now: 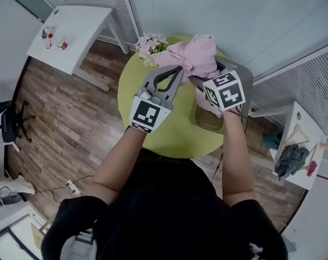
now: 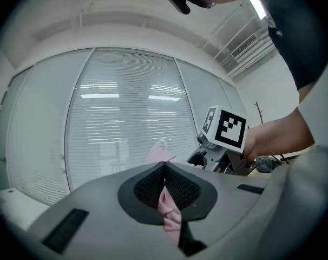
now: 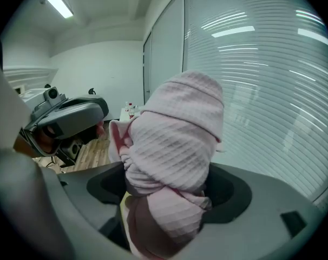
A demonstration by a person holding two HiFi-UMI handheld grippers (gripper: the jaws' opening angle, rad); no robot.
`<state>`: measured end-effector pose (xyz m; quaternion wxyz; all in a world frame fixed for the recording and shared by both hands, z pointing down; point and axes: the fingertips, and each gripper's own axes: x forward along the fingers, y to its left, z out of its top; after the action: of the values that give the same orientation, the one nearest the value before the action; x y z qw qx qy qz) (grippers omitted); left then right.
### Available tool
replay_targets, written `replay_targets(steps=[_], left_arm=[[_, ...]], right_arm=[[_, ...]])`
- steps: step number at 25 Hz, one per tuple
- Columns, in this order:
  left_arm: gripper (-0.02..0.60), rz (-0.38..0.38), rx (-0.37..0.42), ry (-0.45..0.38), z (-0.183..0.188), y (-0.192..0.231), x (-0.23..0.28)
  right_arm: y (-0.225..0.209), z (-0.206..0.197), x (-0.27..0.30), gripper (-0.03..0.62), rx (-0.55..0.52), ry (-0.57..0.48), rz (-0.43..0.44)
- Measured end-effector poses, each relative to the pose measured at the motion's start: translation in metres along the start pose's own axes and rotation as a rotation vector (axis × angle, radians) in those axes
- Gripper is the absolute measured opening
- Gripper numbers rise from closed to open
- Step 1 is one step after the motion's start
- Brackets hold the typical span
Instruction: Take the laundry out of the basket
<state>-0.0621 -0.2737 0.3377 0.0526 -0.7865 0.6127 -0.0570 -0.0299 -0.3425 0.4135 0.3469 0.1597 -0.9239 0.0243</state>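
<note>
Both grippers hold one pink garment point(image 1: 197, 53) in the air over the far edge of the round yellow-green table point(image 1: 169, 137), clear of its top. The left gripper point(image 1: 177, 69) reaches in from the near-left, and its own view shows its jaws pressed together, with a thin fold of the pink garment point(image 2: 170, 211) pinched low between the dark ribbed pads point(image 2: 150, 188). The left gripper point(image 2: 165, 177) points toward a wall of blinds, and the right gripper's marker cube point(image 2: 224, 128) shows just beyond it to the right. The right gripper point(image 1: 198, 83) comes in from the near-right, close beside the left one. In its own view the right gripper point(image 3: 166, 195) is clamped on a thick bunched wad of the pink garment point(image 3: 175, 140), which fills the space between the jaws and bulges above them. The left gripper point(image 3: 72, 118) appears at that view's left edge. The cloth's ribbed weave is plain there, and a loose end hangs below the jaws. The basket point(image 1: 205, 122), a brownish container, sits at the right edge of the table under the right gripper, which covers part of it; what lies inside it cannot be made out. A bunch of pale pink flowers point(image 1: 149, 45) rests at the table's far-left edge, just beside the lifted cloth. The table stands on a wood floor point(image 1: 72, 123), with a white side table point(image 1: 72, 31) off to the far left and a black office chair point(image 1: 10, 121) at the left edge of the head view.
</note>
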Motion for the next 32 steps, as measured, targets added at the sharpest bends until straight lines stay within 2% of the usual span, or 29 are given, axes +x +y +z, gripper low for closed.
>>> replay_targets(steps=[11, 17, 29, 32], left_arm=[[0.011, 0.089, 0.005, -0.016, -0.001, 0.064, -0.075], [0.011, 0.125, 0.011, -0.021, -0.001, 0.086, -0.107], [0.011, 0.219, -0.018, 0.030, -0.035, 0.137, -0.176], [0.011, 0.229, -0.030, 0.052, -0.049, 0.145, -0.189]], right_arm=[[0.077, 0.056, 0.027, 0.433, -0.099, -0.009, 0.022], [0.118, 0.077, 0.041, 0.431, -0.108, -0.026, 0.078], [0.202, 0.072, 0.106, 0.428, -0.113, 0.049, 0.202], [0.223, 0.067, 0.124, 0.430, -0.083, 0.059, 0.253]])
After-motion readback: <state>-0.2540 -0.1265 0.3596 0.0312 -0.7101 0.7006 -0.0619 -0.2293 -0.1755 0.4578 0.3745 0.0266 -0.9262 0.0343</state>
